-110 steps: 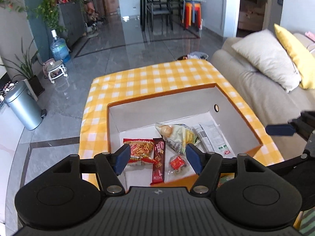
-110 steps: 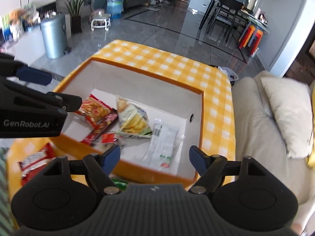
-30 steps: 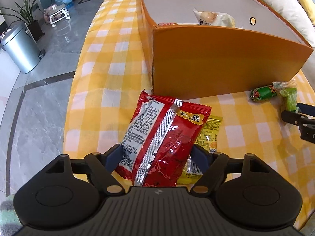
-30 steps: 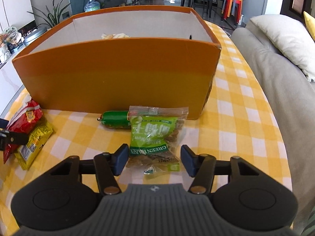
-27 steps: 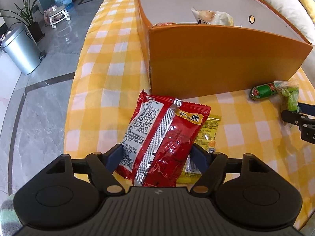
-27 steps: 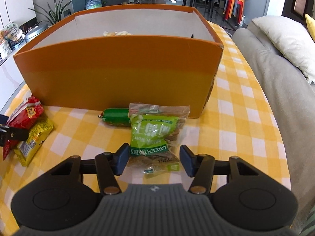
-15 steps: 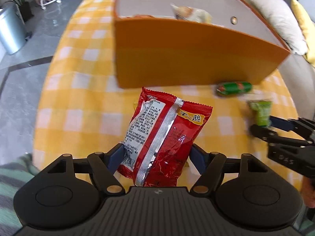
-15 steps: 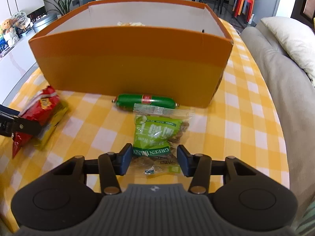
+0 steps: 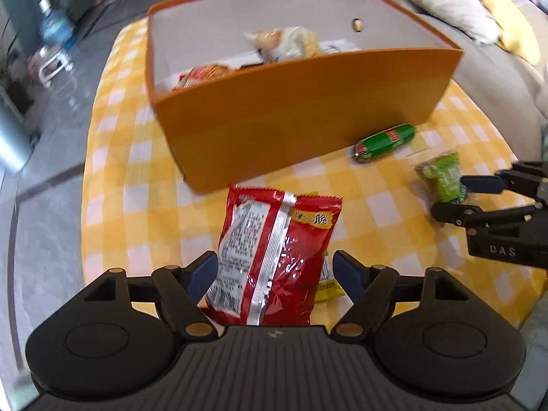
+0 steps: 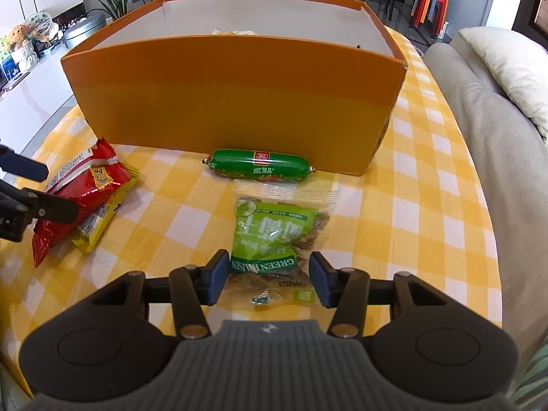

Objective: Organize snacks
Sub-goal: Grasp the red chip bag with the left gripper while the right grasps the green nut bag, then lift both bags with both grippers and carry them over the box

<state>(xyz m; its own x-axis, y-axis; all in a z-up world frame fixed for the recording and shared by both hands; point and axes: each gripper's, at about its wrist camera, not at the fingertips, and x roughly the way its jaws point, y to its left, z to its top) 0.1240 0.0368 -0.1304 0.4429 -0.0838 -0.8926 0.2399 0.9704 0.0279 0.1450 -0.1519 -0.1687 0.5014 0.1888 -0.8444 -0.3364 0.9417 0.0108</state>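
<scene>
While the left gripper widens its jaws, a red snack bag with a silver back seam and a printed label stands between its blue pads, the left pad at the bag's edge, the right pad clear of it; a yellow packet peeks out beneath. The right gripper straddles the near end of a green raisin pouch lying flat on the yellow checked tablecloth, and whether its pads press the pouch I cannot tell. A green sausage lies just beside the orange box. The left wrist view looks into the box and shows a pale bag and an orange-red packet inside; the right wrist view shows mostly the box's outer wall.
</scene>
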